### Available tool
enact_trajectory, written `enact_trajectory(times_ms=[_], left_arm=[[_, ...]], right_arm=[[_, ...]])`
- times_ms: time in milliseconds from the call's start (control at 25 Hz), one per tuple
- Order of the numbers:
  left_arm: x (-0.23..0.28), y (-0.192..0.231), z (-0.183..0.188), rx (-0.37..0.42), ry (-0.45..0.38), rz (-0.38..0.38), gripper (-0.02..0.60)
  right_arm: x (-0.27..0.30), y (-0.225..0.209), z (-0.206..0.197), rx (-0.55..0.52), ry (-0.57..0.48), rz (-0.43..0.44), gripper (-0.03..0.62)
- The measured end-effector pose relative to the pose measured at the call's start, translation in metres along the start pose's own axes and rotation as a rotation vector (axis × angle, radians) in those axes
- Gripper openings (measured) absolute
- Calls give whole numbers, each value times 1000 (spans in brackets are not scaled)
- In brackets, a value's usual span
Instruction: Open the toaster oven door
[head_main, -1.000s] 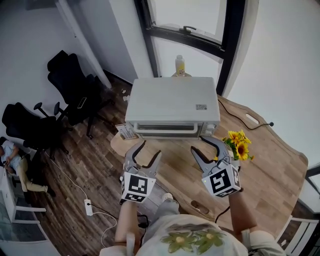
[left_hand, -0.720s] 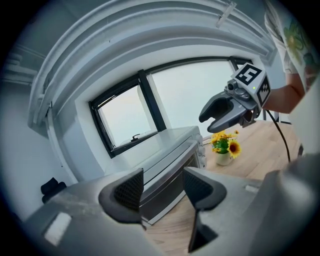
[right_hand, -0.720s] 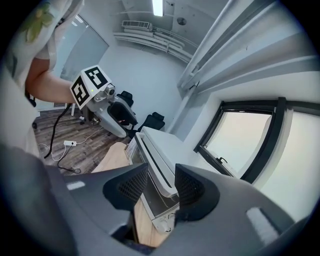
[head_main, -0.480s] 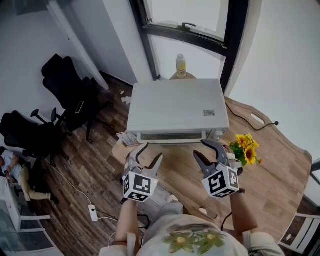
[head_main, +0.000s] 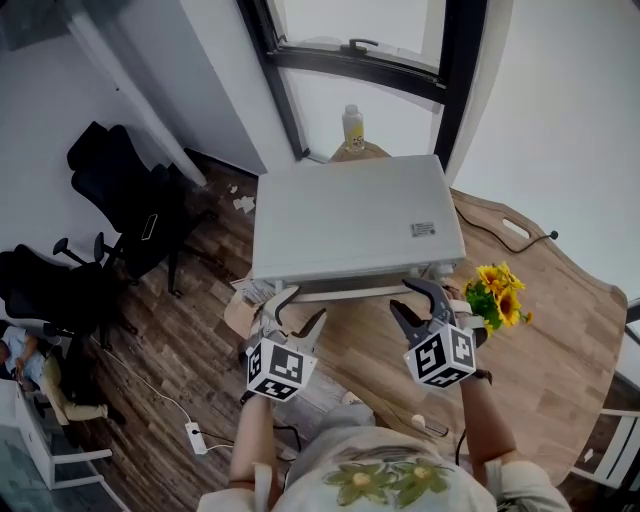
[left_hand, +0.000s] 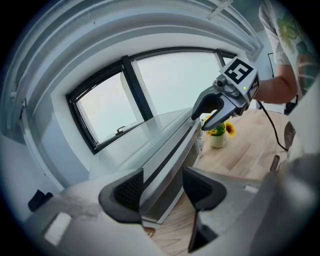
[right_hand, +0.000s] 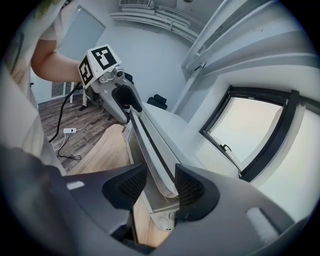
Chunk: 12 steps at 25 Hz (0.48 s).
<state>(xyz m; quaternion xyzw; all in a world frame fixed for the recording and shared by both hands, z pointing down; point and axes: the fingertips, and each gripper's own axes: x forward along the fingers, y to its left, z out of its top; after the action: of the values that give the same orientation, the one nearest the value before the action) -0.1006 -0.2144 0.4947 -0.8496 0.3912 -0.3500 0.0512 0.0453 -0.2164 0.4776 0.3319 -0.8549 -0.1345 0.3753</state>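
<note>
Compared with a second ago, both grippers sit closer in and lower, right at the front edge of the oven (head_main: 350, 215) on the table (head_main: 540, 350). The left gripper (head_main: 300, 305) has its jaws spread, with the door handle (head_main: 350, 292) between them and not pinched. The right gripper (head_main: 412, 298) has just been opening its jaws, and they straddle the handle too. Both grippers slant forward and down.

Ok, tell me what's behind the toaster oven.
Behind the toaster oven a small bottle stands on a patch of wood, close to the window. The oven's top hides the rest of that surface.
</note>
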Motion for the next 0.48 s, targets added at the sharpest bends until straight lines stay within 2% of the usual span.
enact_trajectory(times_ms=[160,280,440,480], left_arm=[[8,0,-6,26,13,-32,245],[9,3,-8,46,12,-34,242],[9,5,-10,61,13,-28,225],[10,6,-10,58,19,-26,205]], right_arm=[[9,1,-6,-8,43,-2,179],[10,-1,-8,5,59,-17,156],[11,-1,-8,22,63,-25,155],[11,-1,-8,28,63,-24,155]])
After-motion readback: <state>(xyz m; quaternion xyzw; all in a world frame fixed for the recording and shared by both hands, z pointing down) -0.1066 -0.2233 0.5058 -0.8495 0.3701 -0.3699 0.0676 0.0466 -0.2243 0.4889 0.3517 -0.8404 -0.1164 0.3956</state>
